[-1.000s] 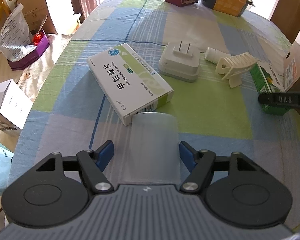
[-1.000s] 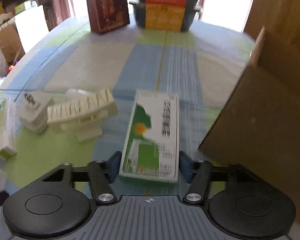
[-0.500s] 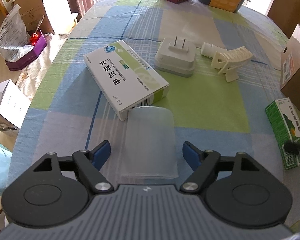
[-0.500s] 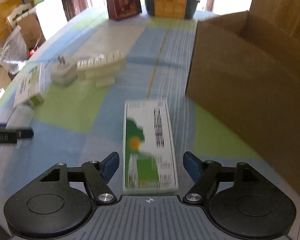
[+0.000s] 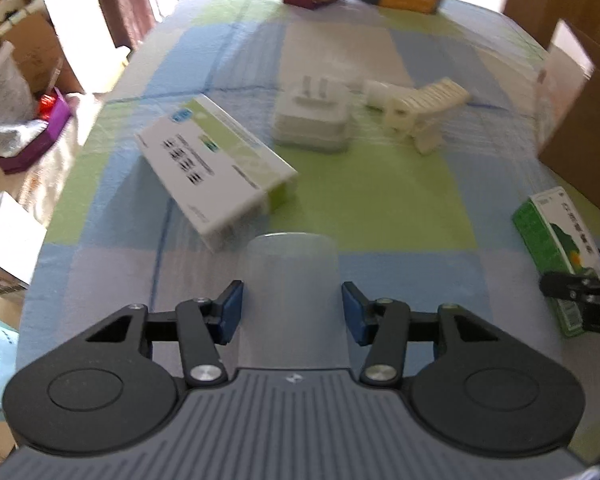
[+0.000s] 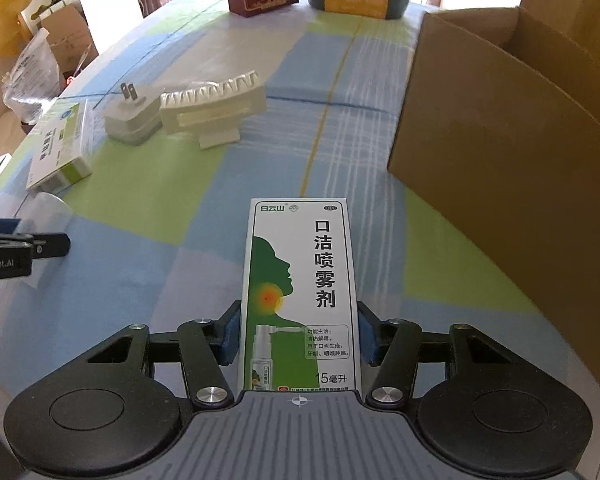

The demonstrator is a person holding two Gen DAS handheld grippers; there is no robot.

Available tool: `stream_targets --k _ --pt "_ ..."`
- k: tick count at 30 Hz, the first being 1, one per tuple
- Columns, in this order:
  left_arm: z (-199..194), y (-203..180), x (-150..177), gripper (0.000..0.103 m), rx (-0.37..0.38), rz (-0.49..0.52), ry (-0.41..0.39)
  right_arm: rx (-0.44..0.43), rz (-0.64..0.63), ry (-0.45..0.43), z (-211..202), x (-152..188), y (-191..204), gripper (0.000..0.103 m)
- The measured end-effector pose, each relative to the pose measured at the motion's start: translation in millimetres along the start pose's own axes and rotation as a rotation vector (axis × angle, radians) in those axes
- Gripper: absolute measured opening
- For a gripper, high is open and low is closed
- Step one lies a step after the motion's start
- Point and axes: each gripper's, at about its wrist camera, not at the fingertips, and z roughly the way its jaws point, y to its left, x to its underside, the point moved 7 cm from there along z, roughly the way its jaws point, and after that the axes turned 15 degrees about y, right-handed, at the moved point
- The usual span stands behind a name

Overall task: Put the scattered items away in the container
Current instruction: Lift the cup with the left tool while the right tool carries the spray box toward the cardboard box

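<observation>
Checked tablecloth (image 6: 148,208) | right gripper (image 6: 299,332) clamps spray box (image 6: 300,280) | left gripper (image 5: 292,312) straddles cup (image 5: 292,272)

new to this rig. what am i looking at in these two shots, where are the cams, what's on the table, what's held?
There is no robot arm: a person carries a two-finger gripper in each hand, and each has a fisheye camera looking forward along its fingers.

The left wrist view shows the left gripper with its jaws around a clear plastic cup; whether they press on it is unclear. The right wrist view shows the right gripper shut on a green and white spray box.

On the checked tablecloth lie a white medicine box, a white plug adapter and a cream ridged plastic part. The open cardboard box on the right looks like the container to fill.
</observation>
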Motion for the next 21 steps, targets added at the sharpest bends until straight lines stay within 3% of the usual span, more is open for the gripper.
stream_targets --k 3,6,14,21 --pt "-11 -9 4 0.047 0.055 0.004 -0.002 -0.104 0.103 0.02 -13 9 -11 0.058" --pt "-27 -24 4 0.047 0.095 0.027 -0.027 -0.156 0.154 -0.014 -35 14 -21 0.058" --pt "-71 -86 4 0.047 0.178 0.127 -0.077 -0.187 0.232 -0.103 -84 29 -47 0.058" --pt "-110 -145 -22 0.047 0.22 0.256 -0.155 -0.224 0.332 -0.176 -123 38 -74 0.058"
